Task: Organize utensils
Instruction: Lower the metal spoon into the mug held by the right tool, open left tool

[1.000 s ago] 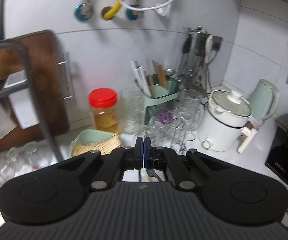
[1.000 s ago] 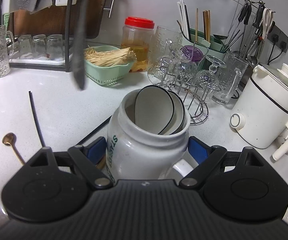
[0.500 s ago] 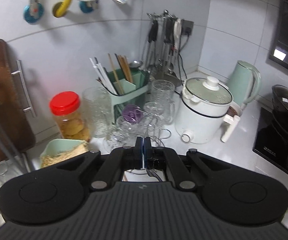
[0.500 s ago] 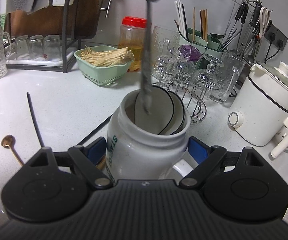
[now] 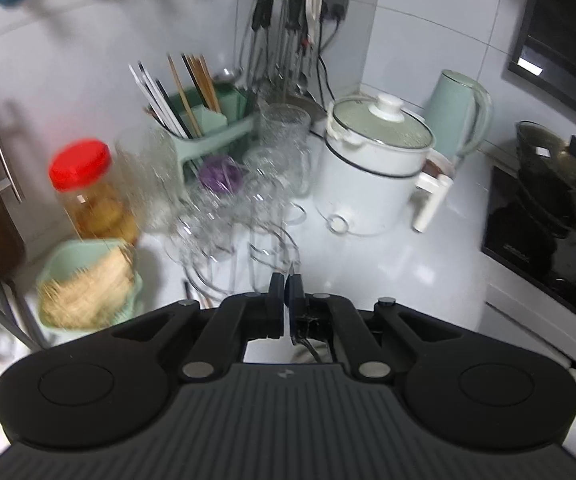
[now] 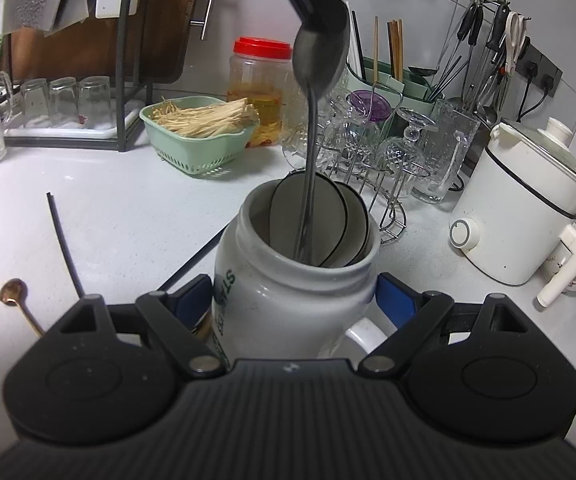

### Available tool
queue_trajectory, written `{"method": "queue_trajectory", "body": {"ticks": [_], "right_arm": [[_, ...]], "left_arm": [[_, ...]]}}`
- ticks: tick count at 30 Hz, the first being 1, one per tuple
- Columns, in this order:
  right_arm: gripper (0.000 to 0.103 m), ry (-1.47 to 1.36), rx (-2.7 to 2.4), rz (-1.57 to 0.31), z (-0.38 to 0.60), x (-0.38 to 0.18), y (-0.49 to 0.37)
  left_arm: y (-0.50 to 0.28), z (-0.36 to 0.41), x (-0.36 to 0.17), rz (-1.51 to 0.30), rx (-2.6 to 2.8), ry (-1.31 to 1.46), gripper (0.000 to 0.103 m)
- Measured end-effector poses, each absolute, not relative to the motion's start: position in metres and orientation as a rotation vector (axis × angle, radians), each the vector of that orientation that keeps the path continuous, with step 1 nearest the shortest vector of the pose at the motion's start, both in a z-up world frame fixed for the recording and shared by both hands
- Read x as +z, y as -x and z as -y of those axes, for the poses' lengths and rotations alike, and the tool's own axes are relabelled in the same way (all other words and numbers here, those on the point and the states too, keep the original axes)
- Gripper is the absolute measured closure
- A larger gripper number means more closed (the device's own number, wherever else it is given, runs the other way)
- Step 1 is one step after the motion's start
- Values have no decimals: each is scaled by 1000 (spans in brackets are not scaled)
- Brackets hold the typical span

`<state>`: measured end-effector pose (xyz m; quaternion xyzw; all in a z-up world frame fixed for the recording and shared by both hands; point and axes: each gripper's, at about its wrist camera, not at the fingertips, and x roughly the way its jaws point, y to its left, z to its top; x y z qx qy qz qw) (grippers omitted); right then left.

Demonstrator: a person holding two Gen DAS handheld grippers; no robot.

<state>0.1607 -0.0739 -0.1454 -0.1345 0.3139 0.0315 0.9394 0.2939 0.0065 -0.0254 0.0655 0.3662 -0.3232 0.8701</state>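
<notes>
Right gripper (image 6: 293, 300) clamps white ceramic mug (image 6: 288, 292) | left gripper (image 6: 319, 20) pinches grey metal spoon (image 6: 315, 80) by bowl, handle inside mug | advice: lower straight, release late.

White speckled countertop (image 6: 128, 208), glossy white tiled walls (image 5: 427, 32) meeting at a corner, black wall socket (image 6: 535, 65), dark cooktop (image 5: 527, 232) at right

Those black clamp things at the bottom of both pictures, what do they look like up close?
Both the left gripper and the right gripper have a ribbed dark-grey body, two round black discs, black linkage arms with silver pivots, and blue-padded fingers.
</notes>
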Motion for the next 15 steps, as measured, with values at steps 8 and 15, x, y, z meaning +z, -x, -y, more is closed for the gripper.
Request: {"method": "queue_trajectory", "body": {"ticks": [8, 15], "right_arm": [[12, 272, 59, -640, 73, -146, -161], [12, 271, 57, -640, 74, -146, -160]], "left_arm": [[-286, -10, -34, -866, -740, -99, 97], [-284, -6, -48, -946, -788, -116, 94]]}}
